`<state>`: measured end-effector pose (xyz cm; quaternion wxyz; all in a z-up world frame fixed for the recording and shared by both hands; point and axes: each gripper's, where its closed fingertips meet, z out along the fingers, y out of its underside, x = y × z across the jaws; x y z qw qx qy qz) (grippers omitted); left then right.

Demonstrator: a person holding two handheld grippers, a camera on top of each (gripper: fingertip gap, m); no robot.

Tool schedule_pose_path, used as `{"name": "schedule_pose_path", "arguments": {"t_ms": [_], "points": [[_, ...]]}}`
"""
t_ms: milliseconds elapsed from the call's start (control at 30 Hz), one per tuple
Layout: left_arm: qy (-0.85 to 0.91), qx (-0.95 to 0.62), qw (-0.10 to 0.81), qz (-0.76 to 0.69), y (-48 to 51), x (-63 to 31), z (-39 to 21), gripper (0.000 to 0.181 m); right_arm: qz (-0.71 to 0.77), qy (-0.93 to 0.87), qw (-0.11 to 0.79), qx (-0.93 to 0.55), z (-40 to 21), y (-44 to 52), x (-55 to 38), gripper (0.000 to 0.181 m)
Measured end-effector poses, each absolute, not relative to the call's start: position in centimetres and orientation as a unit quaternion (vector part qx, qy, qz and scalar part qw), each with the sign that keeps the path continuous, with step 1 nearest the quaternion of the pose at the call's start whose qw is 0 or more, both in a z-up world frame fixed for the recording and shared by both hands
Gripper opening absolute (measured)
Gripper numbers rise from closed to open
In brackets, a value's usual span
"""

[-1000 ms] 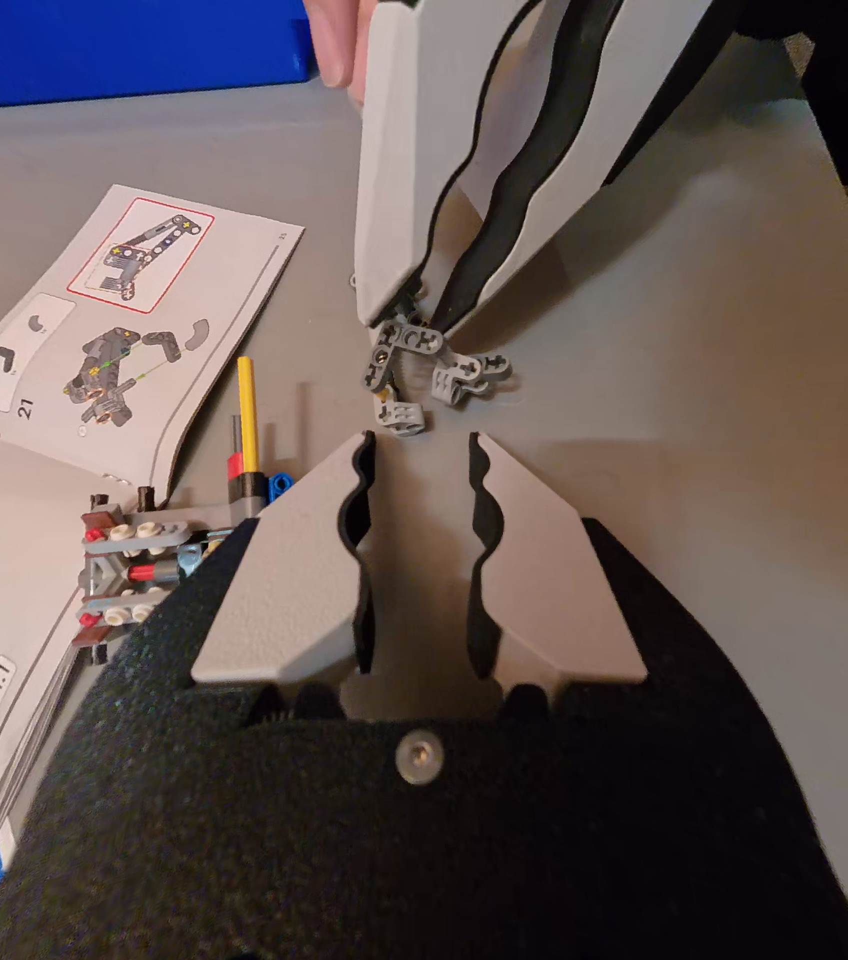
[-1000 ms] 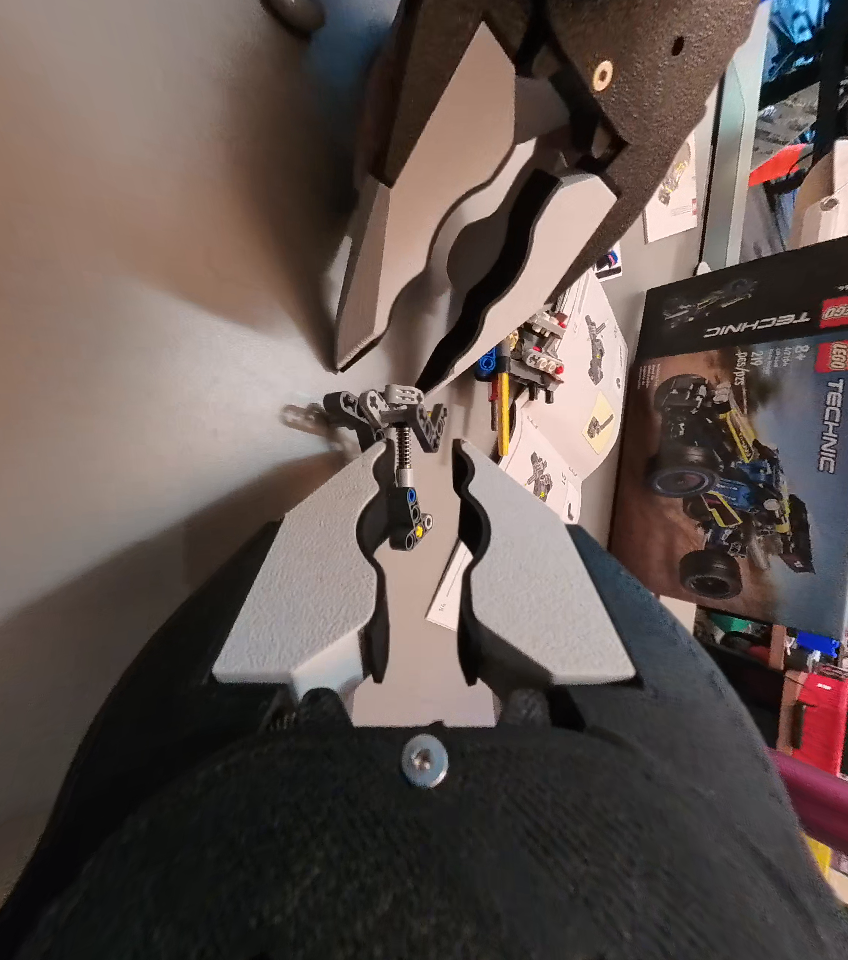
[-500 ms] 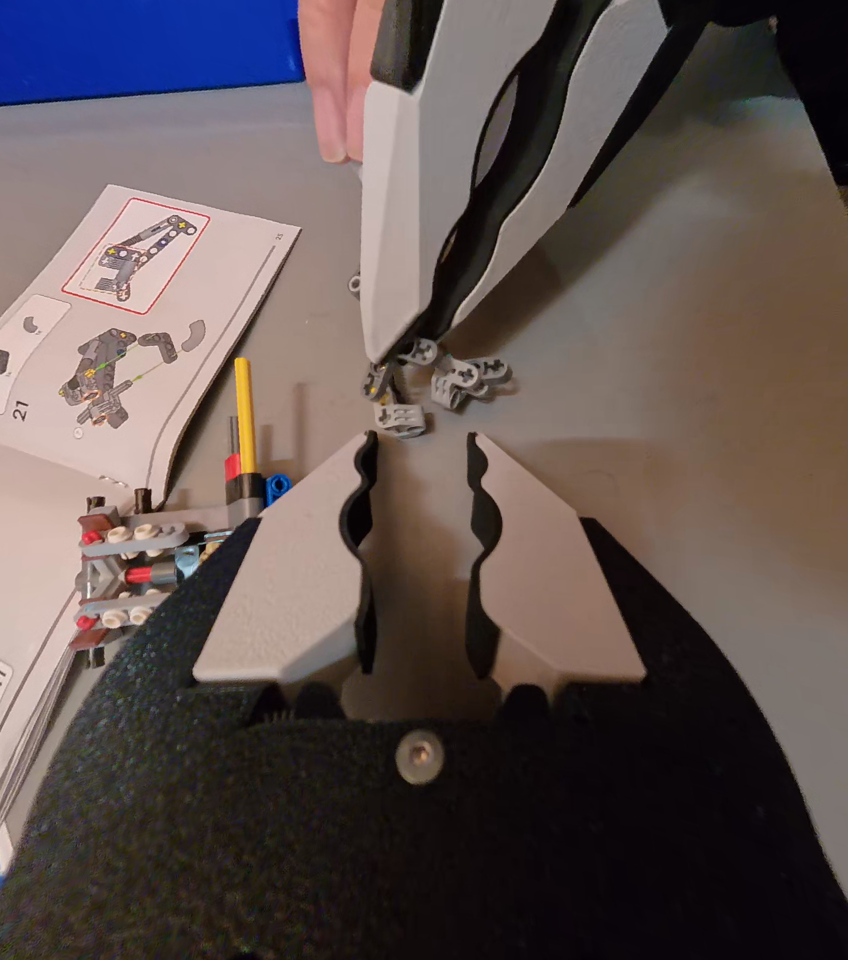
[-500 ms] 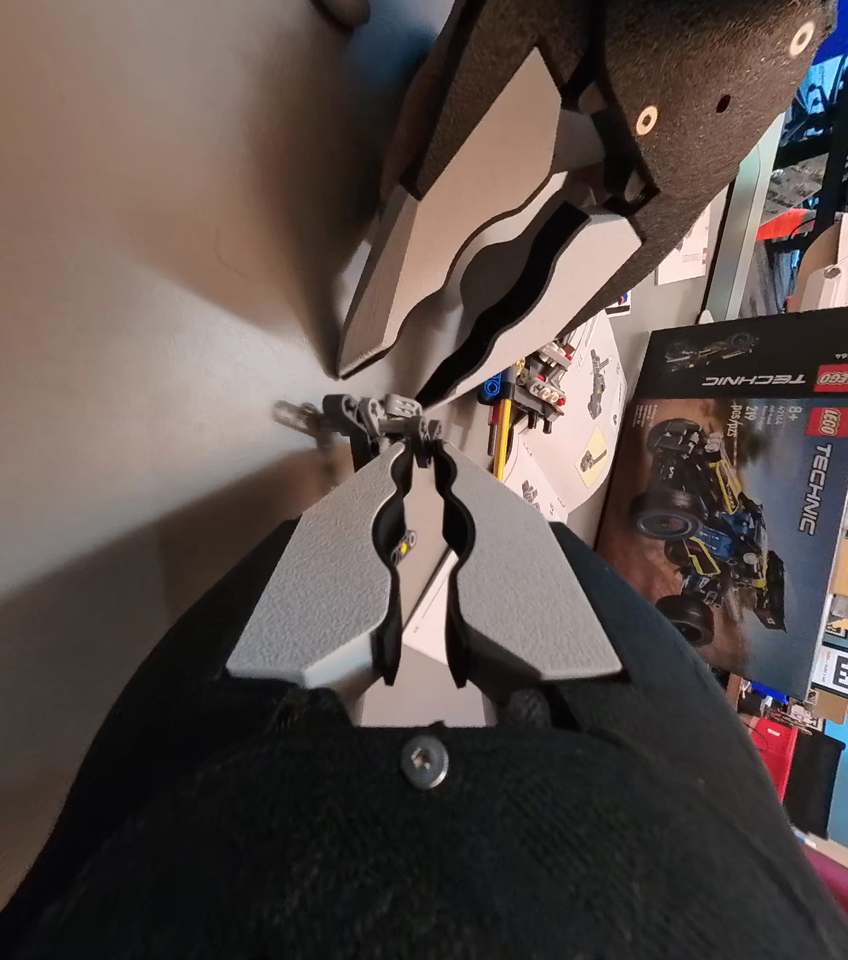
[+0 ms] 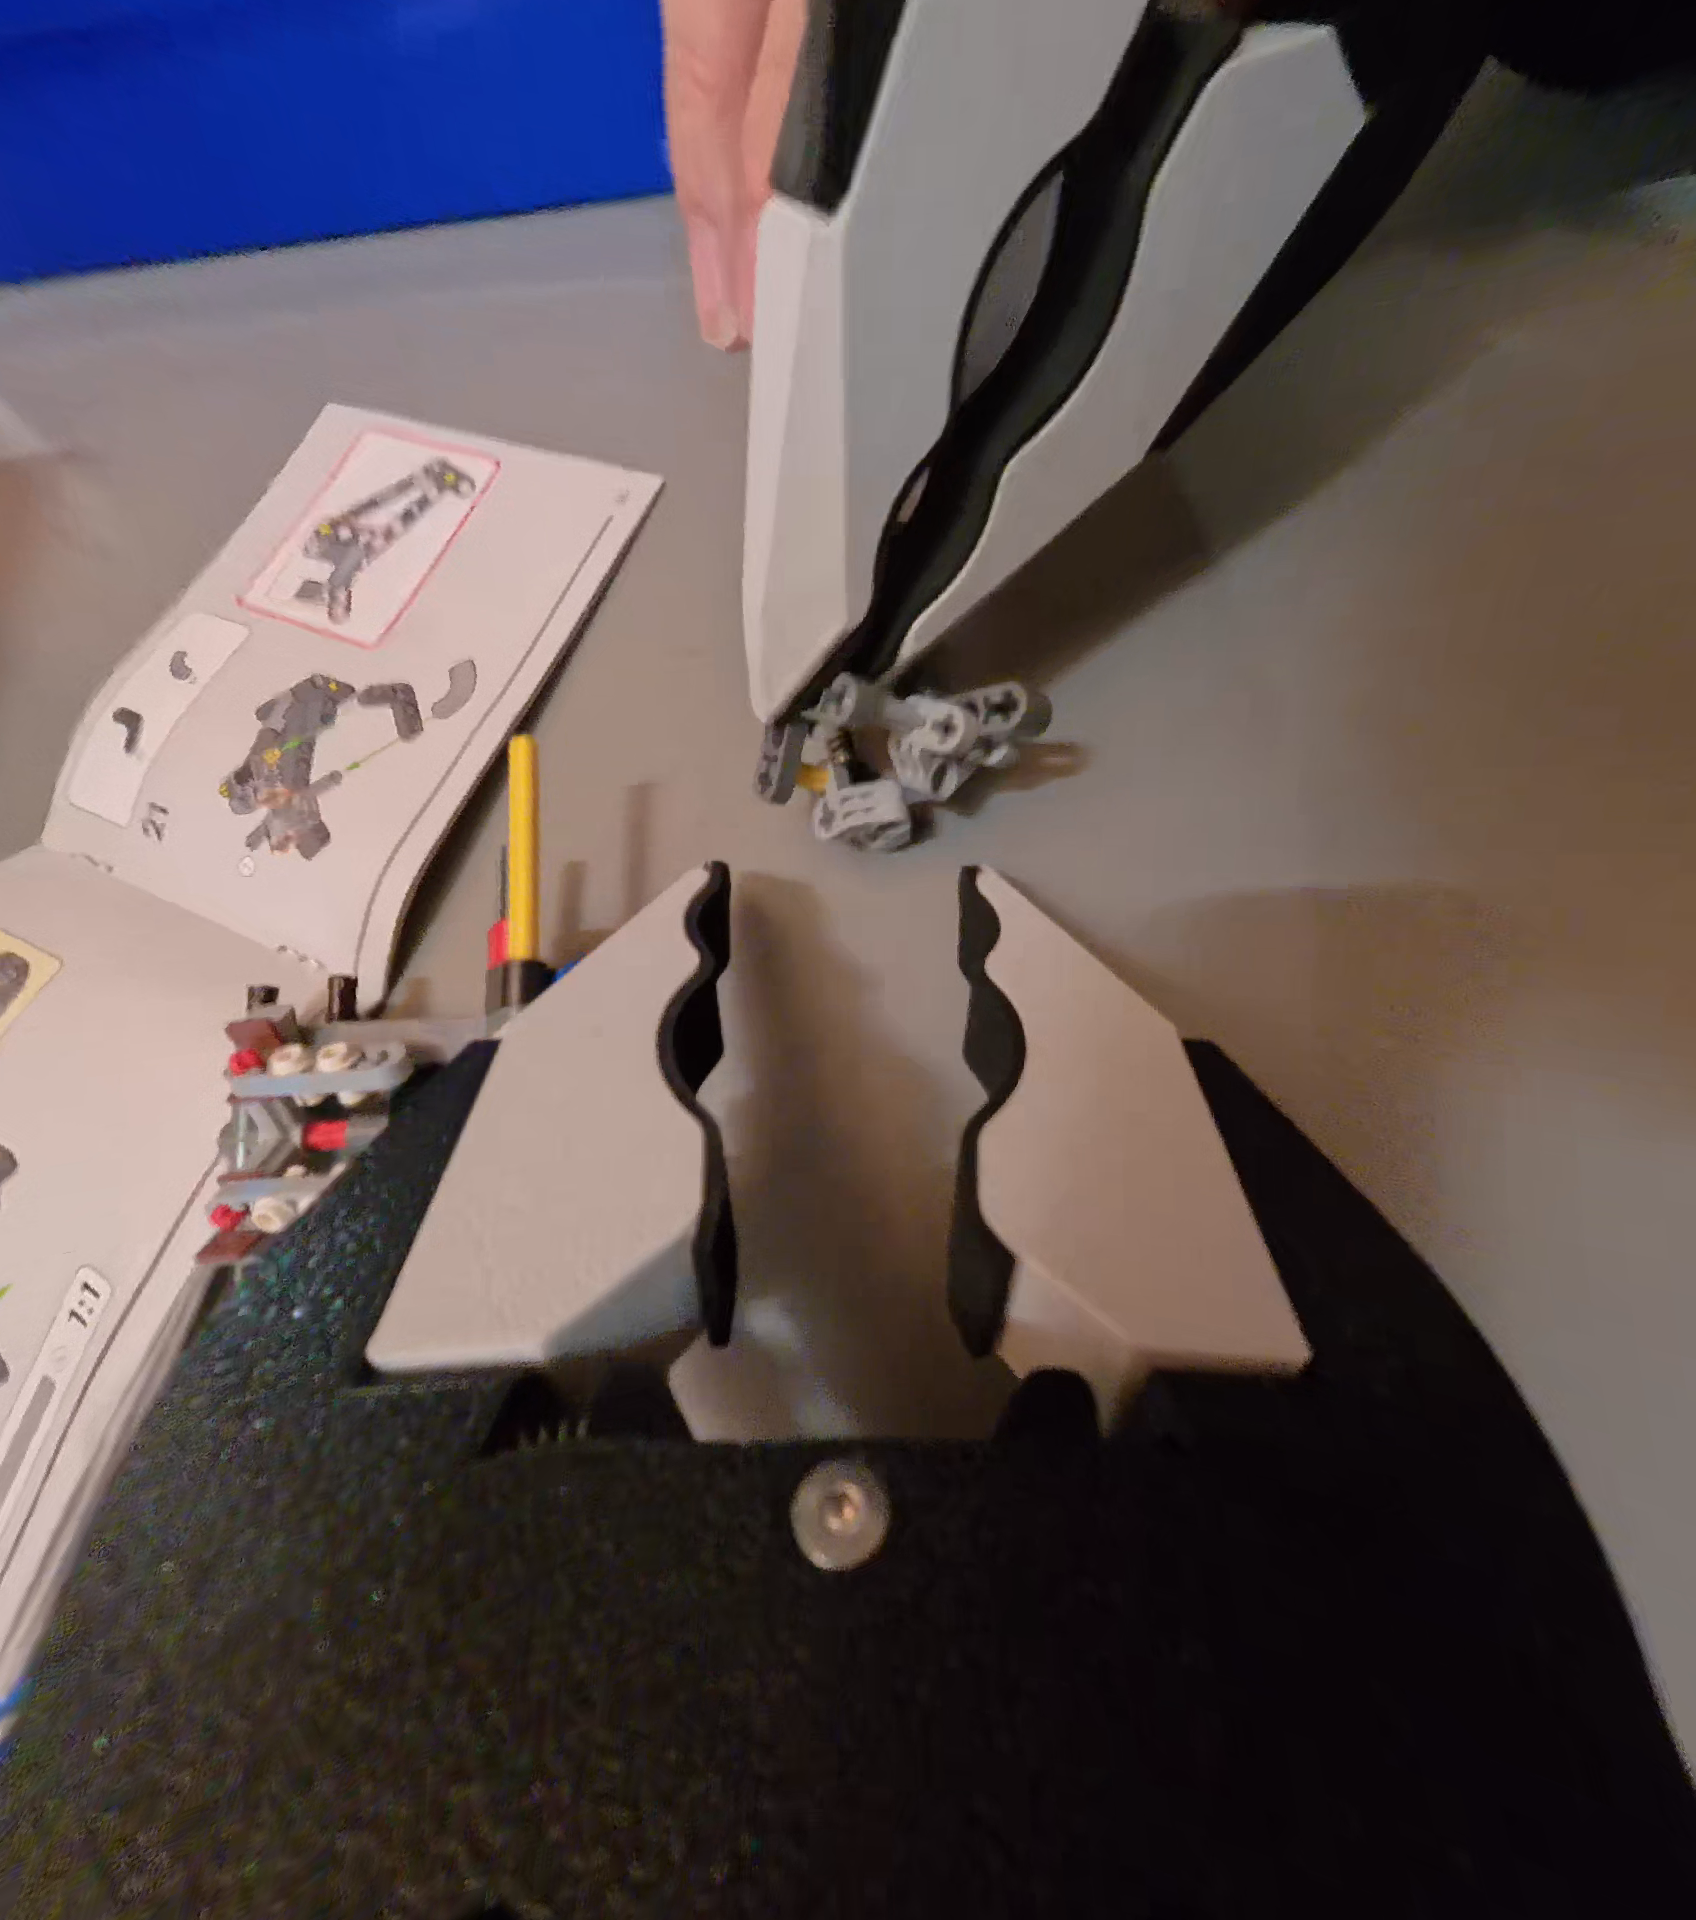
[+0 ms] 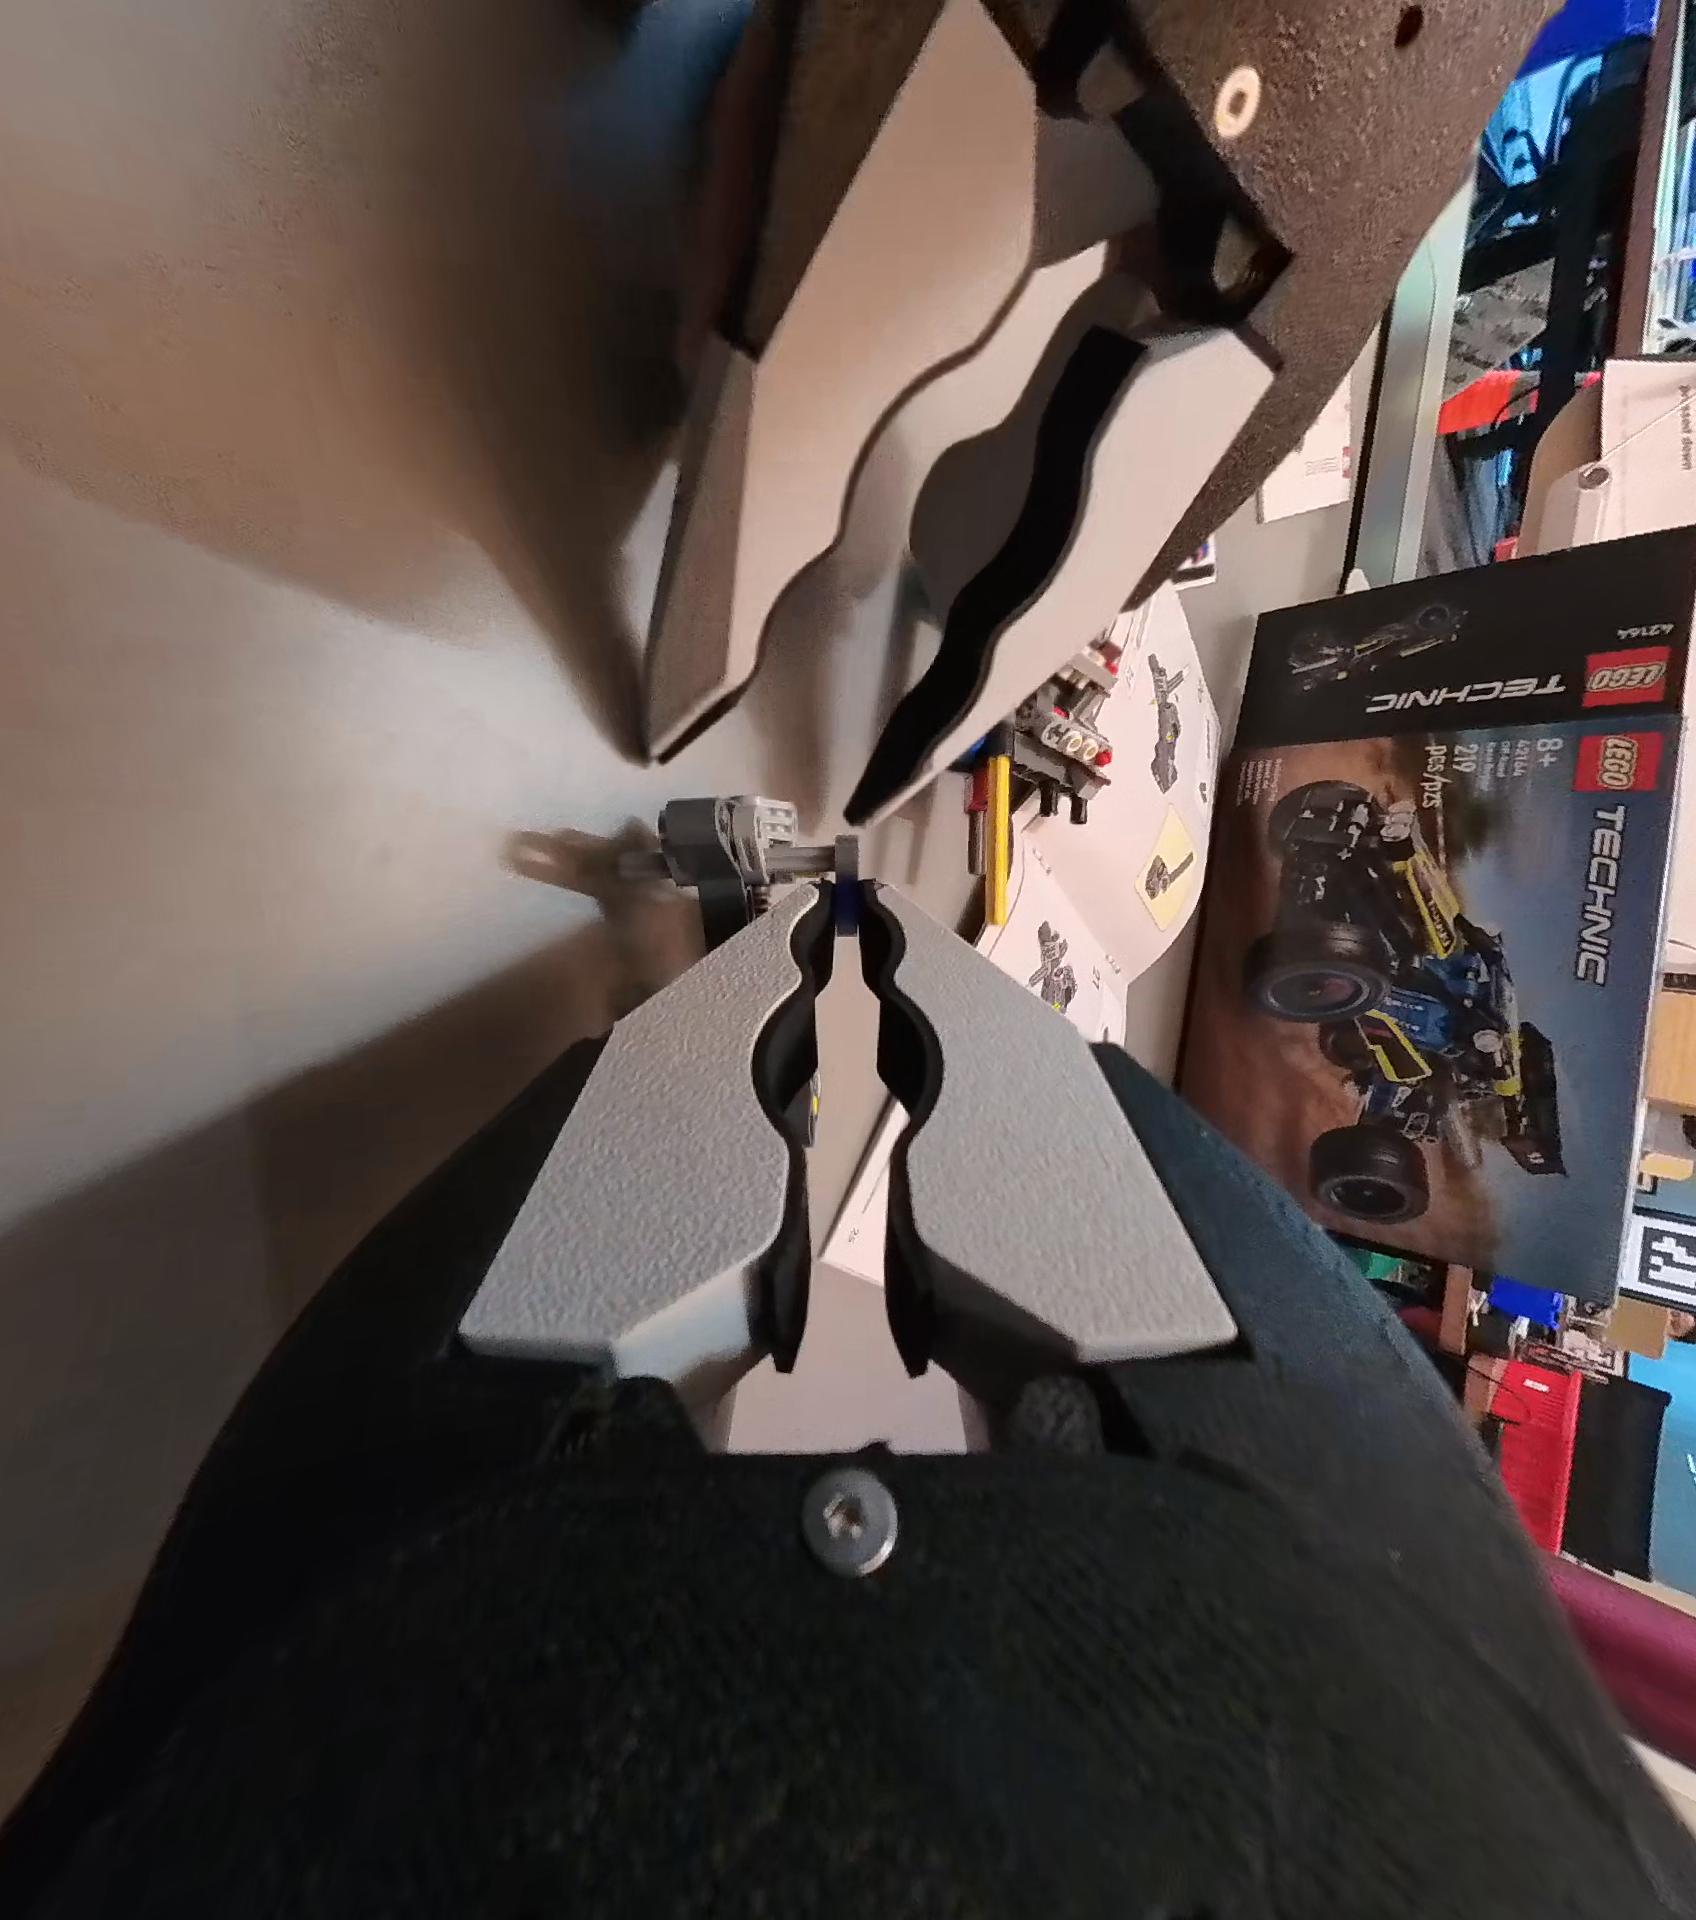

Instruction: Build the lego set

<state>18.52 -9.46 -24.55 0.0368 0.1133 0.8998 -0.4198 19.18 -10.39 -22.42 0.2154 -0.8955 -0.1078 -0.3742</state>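
- The right tongs (image 6: 846, 914) pinch the grey lego assembly (image 5: 901, 753) at their tips, on the surface (image 5: 1446, 727).
- The left tongs (image 5: 839, 883) sit spread, just short of it.

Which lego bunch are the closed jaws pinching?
The small grey lego assembly out on the bare grey table, pinched by the right gripper. The bigger red-studded lego build sits untouched beside the booklet.

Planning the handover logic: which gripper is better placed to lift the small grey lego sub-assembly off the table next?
Right. The right gripper is already shut on the small grey lego sub-assembly lying on the grey table. The left gripper is open and empty, just short of the piece.
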Motion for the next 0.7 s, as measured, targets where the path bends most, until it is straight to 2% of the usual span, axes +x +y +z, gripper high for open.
{"name": "schedule_pose_path", "arguments": {"t_ms": [133,300,500,700], "points": [[0.879,0.156,0.14,-0.428,-10.6,19.2,-24.0,0.046,-0.374,-0.097,0.233,-0.893,-22.5,-10.3,19.1,0.002],[0.855,0.199,0.193,-0.438,-11.2,19.1,-23.6,0.042,-0.377,-0.079,0.245,-0.89,-22.5,-10.7,19.1,0.002],[0.845,0.237,0.215,-0.428,-11.8,18.7,-23.8,0.027,-0.372,-0.048,0.252,-0.892,-22.5,-11.3,19.0,0.003],[0.838,0.238,0.218,-0.439,-11.8,18.8,-23.6,0.026,-0.379,-0.045,0.252,-0.889,-22.4,-11.7,18.6,0.01]]}}
